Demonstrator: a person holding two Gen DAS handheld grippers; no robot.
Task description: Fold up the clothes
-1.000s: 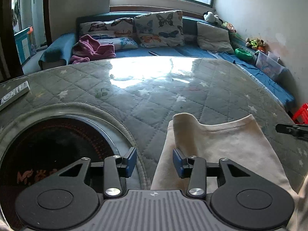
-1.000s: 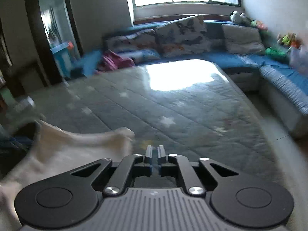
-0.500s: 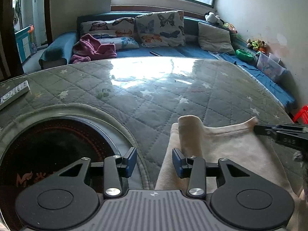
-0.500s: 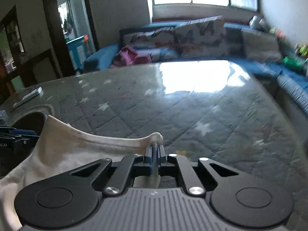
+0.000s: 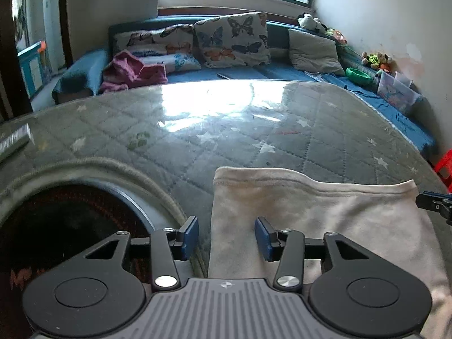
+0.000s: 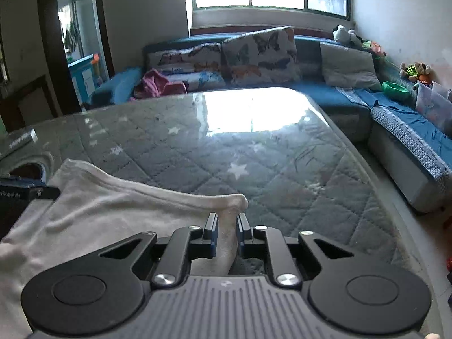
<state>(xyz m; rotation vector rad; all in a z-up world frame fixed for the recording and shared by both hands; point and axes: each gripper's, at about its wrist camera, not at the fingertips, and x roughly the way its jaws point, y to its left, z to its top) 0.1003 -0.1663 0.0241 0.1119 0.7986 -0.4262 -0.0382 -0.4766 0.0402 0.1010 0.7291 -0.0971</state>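
A cream garment [image 5: 316,212] lies flat on the glass-covered quilted table [image 5: 226,130], its hemmed edge facing away. My left gripper [image 5: 226,238] is open over the garment's left edge, holding nothing. In the right wrist view the same garment [image 6: 99,214] spreads to the left. My right gripper [image 6: 227,236] has its jaws slightly apart around the garment's right corner, and the cloth runs loosely between the pads. The right gripper's tip also shows in the left wrist view [image 5: 435,203] at the garment's right corner.
A round dark opening [image 5: 65,226] in the table lies to the left of the garment. A remote [image 5: 14,139] rests at the table's far left. A blue sofa with butterfly pillows [image 5: 231,39], a pink cloth [image 5: 130,70] and toys lies beyond the table.
The right gripper, shut on the garment's corner before, has opened slightly. The garment's raised edge has come down and now lies flat and spread wider. The left gripper stayed open.
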